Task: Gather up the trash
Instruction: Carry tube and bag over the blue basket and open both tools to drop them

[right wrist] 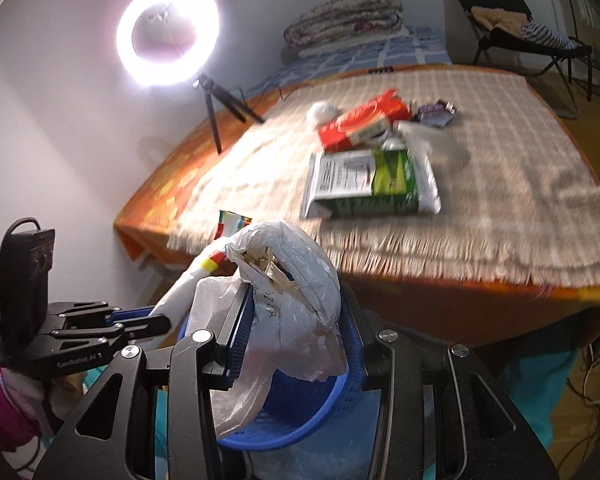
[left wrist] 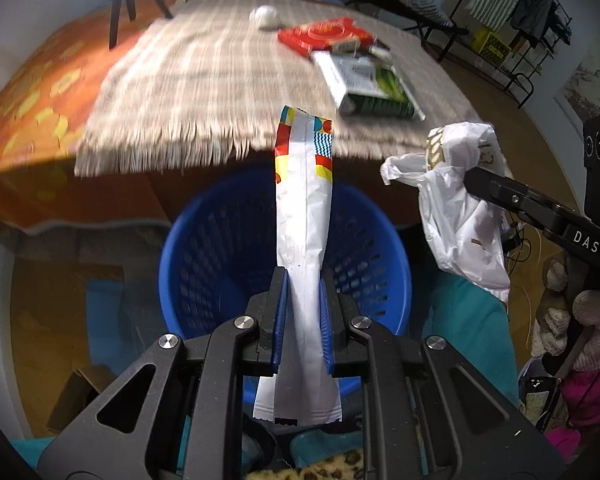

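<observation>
Your left gripper [left wrist: 303, 280] has its fingers clamped on a long white wrapper [left wrist: 305, 216] with coloured print at its far end; the wrapper stands up directly above the blue basket [left wrist: 220, 248]. Your right gripper [right wrist: 296, 312] has its fingers pressed on a crumpled white plastic bag [right wrist: 292, 280], held just over the basket's rim [right wrist: 284, 436] on the side away from the wrapper. The basket sits on the floor just in front of the table [left wrist: 204, 80], below its fringed checked cloth [right wrist: 500, 168]. More trash lies on the table beyond the basket: a green and white packet [right wrist: 372, 184], a red box [right wrist: 364, 124] behind it, and a white ball of paper [left wrist: 265, 16] farther back.
</observation>
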Demonstrator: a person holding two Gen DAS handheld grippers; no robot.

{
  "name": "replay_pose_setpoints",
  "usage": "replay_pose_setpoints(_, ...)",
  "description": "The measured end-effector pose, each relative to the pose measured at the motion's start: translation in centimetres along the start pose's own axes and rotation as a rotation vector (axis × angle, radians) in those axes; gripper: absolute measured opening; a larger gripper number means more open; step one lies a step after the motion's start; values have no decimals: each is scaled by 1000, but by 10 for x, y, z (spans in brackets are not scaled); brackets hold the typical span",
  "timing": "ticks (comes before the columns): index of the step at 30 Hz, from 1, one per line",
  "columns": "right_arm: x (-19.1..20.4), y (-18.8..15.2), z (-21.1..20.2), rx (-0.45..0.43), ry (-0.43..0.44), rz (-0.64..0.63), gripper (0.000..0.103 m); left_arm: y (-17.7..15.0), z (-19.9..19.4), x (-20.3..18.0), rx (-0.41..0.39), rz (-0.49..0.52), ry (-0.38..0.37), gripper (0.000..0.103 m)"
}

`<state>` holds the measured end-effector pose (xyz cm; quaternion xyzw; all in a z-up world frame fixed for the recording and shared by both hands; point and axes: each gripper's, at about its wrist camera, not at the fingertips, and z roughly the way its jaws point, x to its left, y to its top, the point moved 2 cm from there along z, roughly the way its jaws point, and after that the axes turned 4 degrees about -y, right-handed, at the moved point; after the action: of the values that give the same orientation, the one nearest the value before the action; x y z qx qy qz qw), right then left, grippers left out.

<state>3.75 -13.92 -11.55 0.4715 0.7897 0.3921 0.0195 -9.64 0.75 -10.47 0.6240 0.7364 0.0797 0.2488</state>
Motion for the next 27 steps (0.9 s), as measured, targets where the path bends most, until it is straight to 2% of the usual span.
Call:
replay_pose_setpoints(11,10,-26,33,79,-8,-22,40,-23,23,11,96,-19,10,13)
replay_pose_setpoints(19,15,-38,51,130,-23,-45,42,-23,35,25,113,-60,32,13)
replay_pose_setpoints(21,17,-40,54,139,-24,-49,42,-22,36,27,113,-64,37,17)
replay_pose_setpoints(23,19,-41,56,147,-28,-53,43,-21,36,28,111,-66,38,31)
replay_pose_setpoints(25,21,-40,59,153,-27,-55,43,-19,36,28,104,-66,43,37)
replay_pose_setpoints(27,22,-39,60,159,-31,-59,47,-18,36,28,101,-67,45,37)
